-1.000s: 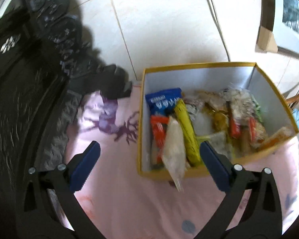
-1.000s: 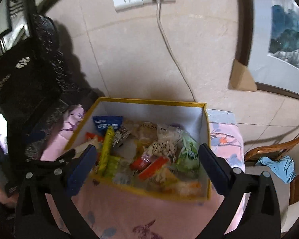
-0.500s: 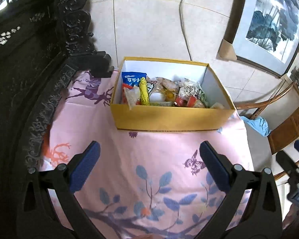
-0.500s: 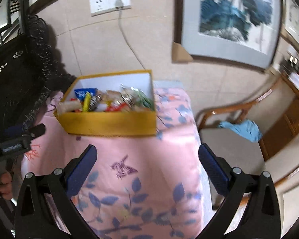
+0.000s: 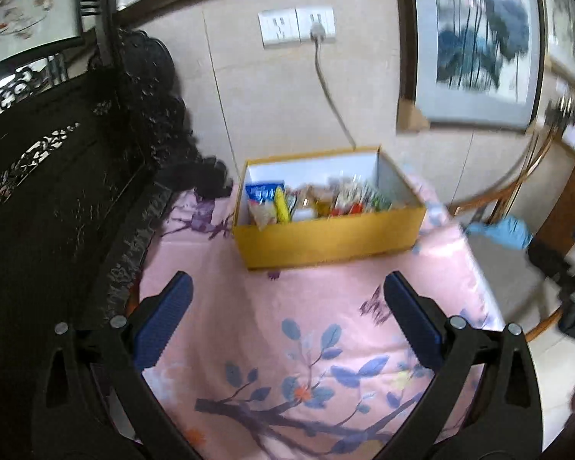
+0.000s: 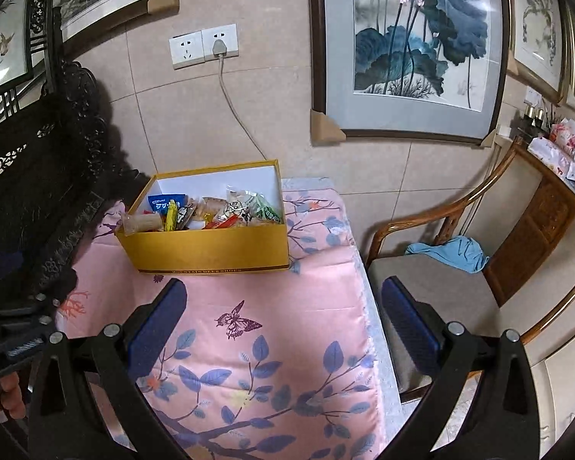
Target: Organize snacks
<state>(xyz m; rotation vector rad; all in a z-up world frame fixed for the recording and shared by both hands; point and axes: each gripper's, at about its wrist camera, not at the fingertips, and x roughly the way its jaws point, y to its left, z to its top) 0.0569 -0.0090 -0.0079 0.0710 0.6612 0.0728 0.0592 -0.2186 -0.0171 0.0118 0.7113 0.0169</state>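
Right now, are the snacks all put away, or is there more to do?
It looks nearly done. The snacks all sit inside the yellow box, and none lie loose on the pink cloth. Nothing is in hand: the left gripper and right gripper are both open and empty, short of the box. I see nothing left to pick up; at most, tidying inside the box.

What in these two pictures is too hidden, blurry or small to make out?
- Snacks low in the yellow box: both views, hidden by its front wall and the packets on top.
- Print on the blue packet: right view too small, left view blurred.
- Framed painting: left view, smeared by motion.
- Items on the wooden sideboard: right view, tiny and cut by the edge.
- Person's fingers: right view, mostly behind the other hand-held gripper's frame.
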